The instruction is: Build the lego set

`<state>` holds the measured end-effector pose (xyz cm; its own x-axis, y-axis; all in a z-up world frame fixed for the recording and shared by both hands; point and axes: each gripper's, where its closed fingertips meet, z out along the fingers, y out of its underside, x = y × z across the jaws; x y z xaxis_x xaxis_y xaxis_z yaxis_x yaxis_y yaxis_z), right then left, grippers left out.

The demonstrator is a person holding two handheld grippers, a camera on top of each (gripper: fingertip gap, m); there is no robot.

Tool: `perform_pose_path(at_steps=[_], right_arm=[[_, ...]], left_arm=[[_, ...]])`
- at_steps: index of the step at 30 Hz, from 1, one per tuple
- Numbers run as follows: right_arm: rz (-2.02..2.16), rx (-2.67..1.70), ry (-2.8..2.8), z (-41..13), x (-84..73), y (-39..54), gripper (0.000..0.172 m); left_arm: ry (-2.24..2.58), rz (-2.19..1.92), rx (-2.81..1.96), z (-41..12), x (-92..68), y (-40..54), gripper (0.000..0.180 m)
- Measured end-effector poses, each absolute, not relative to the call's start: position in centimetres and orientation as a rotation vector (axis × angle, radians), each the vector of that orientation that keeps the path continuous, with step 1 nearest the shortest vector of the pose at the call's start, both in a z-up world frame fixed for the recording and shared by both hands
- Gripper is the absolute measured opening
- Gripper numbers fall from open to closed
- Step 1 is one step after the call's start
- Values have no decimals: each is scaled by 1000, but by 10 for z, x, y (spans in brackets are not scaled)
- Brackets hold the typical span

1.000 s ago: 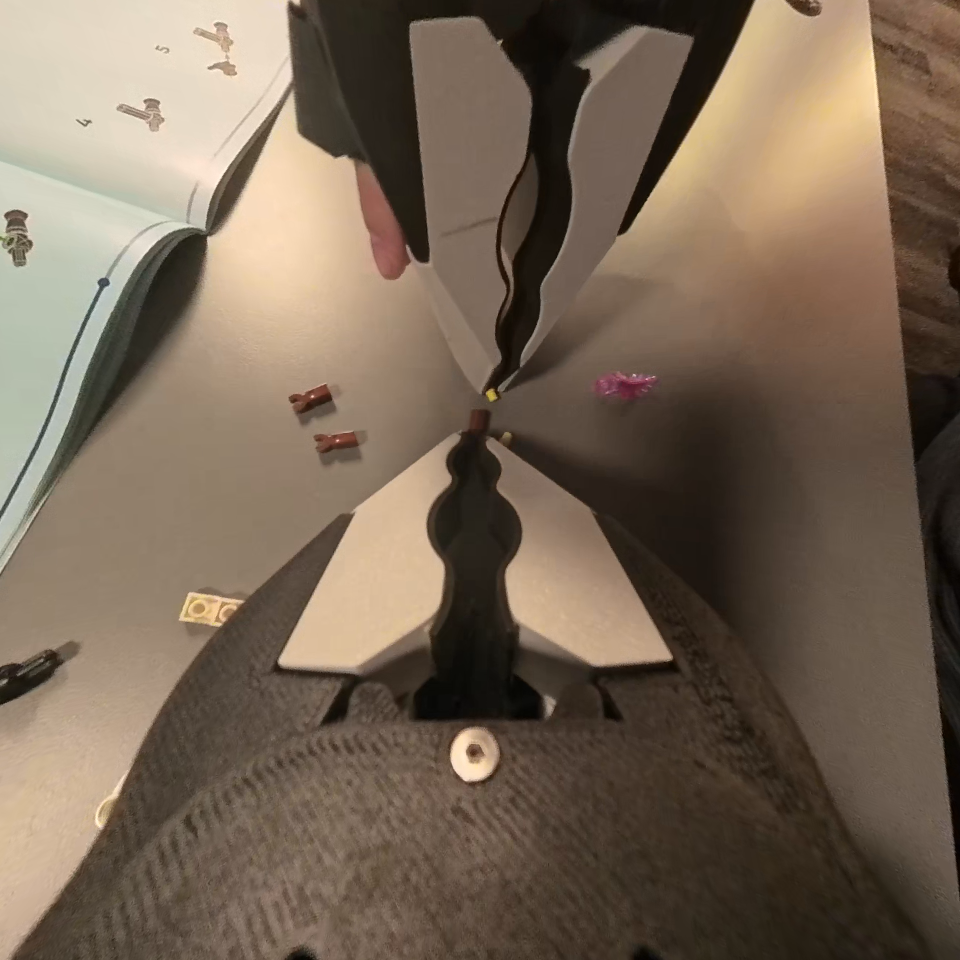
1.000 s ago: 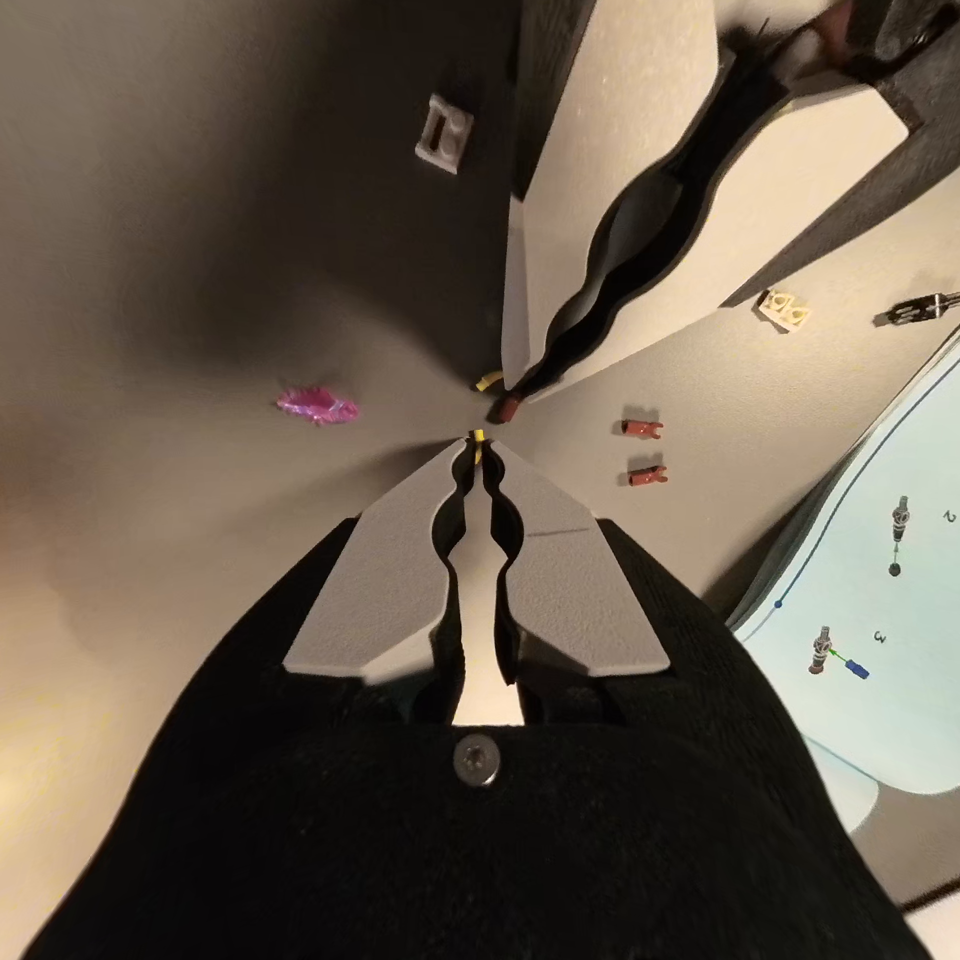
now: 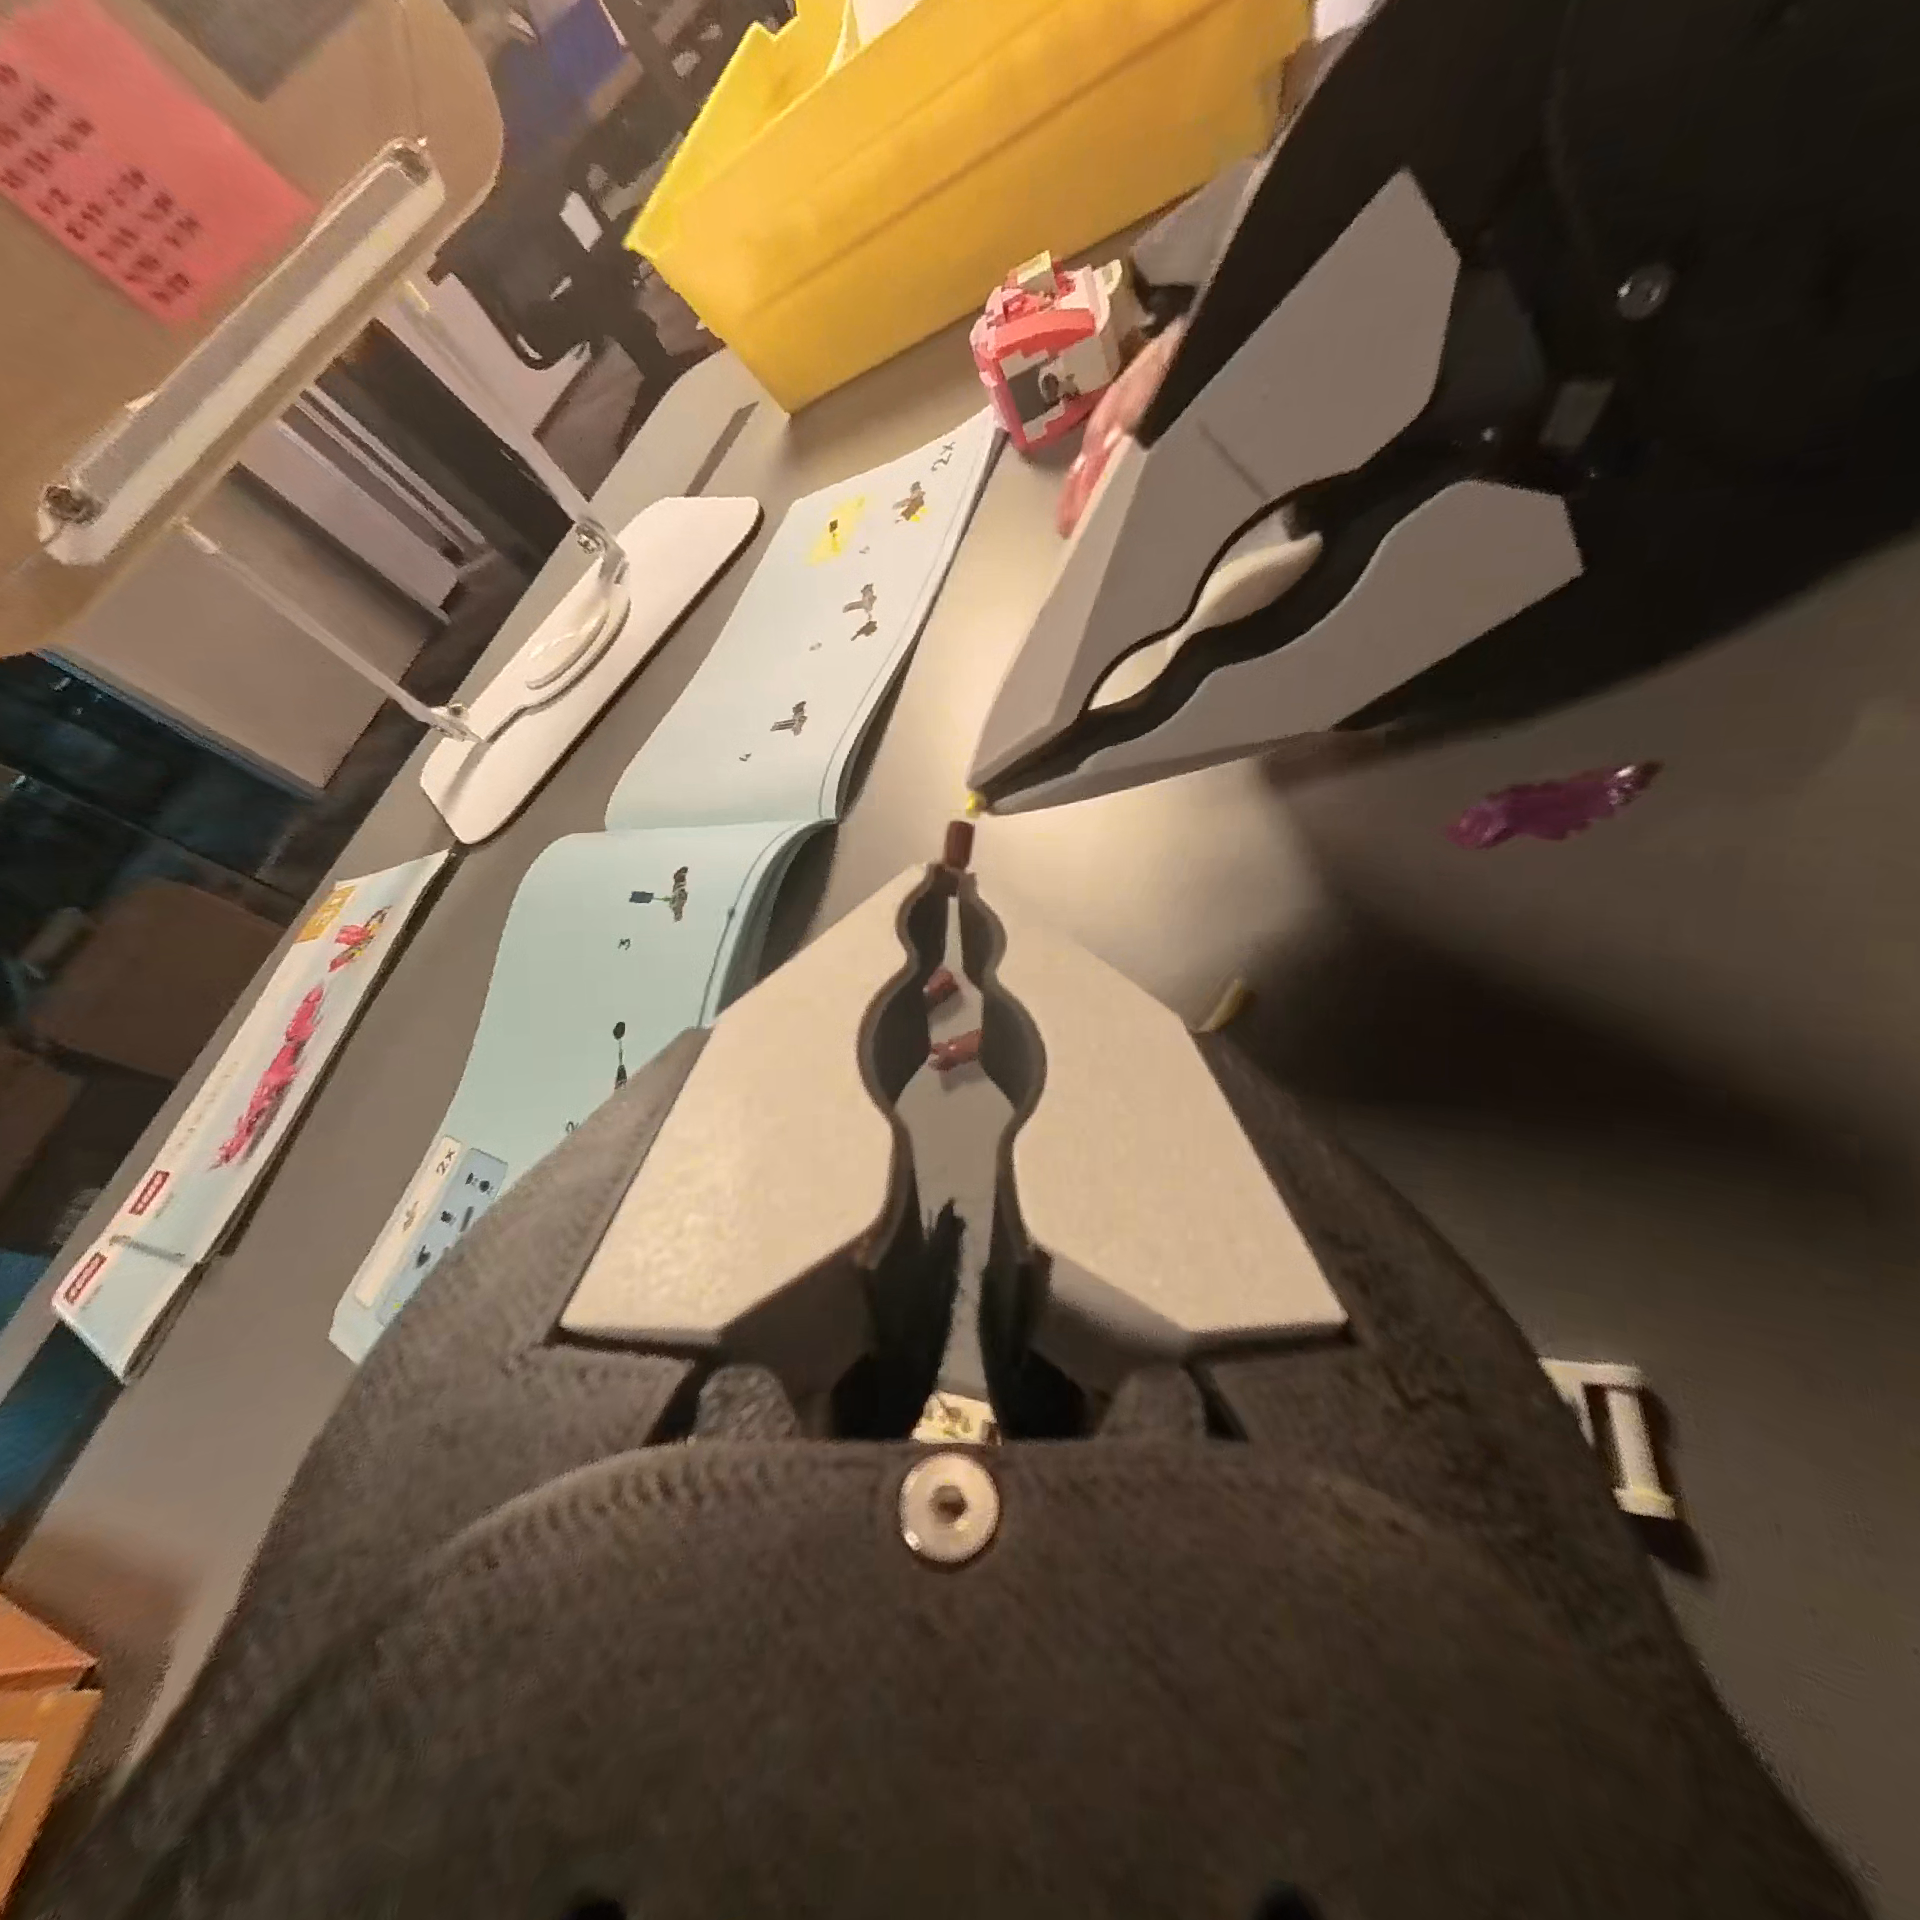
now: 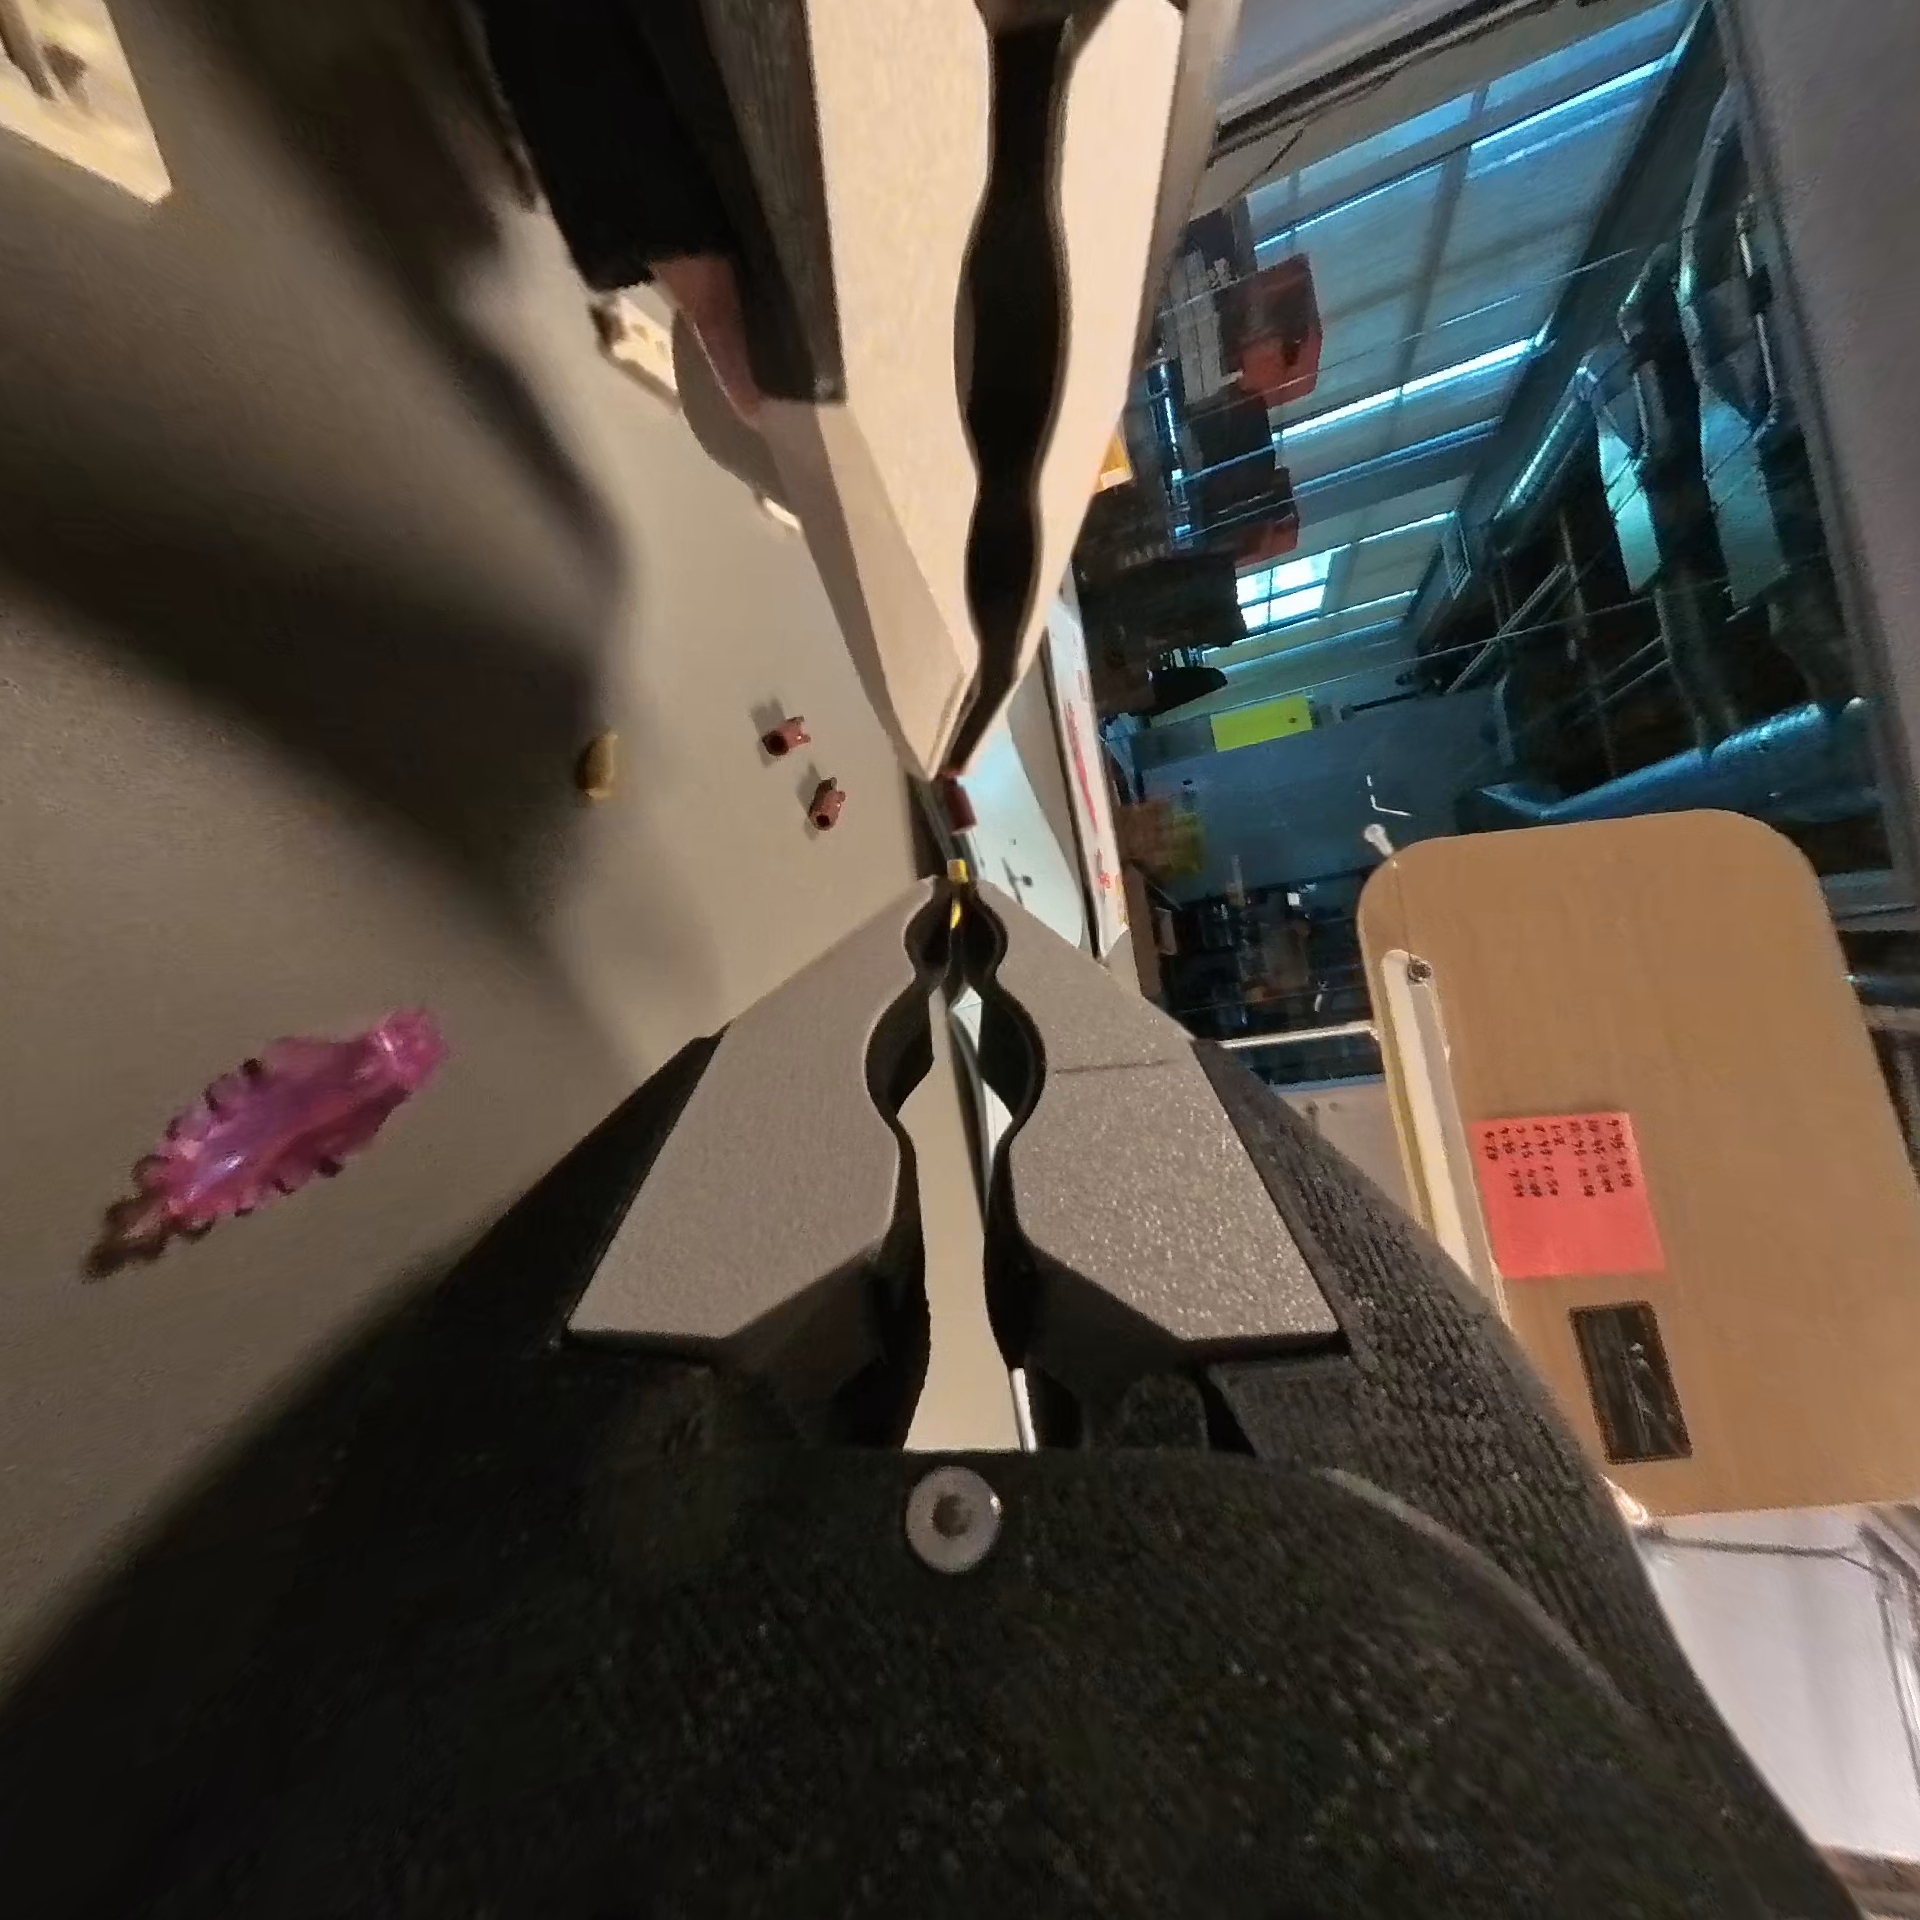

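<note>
Left gripper (image 3: 951, 883) clamps a small brown peg (image 3: 956, 844), long axis pointing at the yellow pin (image 3: 975, 801) pinched in the right gripper (image 3: 982, 795), tips nearly touching above the table (image 3: 1195, 883).

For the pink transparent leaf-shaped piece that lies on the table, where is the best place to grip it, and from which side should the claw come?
Probably across the narrow width of the pink leaf piece, near its middle, coming down from above. It lies flat on the grey table with toothed edges along its long sides, so the two pads could close on those edges. Nothing stands close beside it.
</note>
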<state>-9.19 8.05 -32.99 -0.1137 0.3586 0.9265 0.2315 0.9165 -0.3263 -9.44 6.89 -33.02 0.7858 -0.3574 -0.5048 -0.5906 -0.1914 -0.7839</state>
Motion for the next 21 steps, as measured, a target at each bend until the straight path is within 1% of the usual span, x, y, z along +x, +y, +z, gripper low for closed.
perform_pose_path(at_steps=[5, 21], right_arm=[[81, -426, -1720, -336, -92, 79, 0], [64, -425, -1758, -344, -92, 78, 0]], left_arm=[[817, 319, -1838, -342, -91, 70, 1], [819, 342, -1854, -345, -93, 72, 1]])
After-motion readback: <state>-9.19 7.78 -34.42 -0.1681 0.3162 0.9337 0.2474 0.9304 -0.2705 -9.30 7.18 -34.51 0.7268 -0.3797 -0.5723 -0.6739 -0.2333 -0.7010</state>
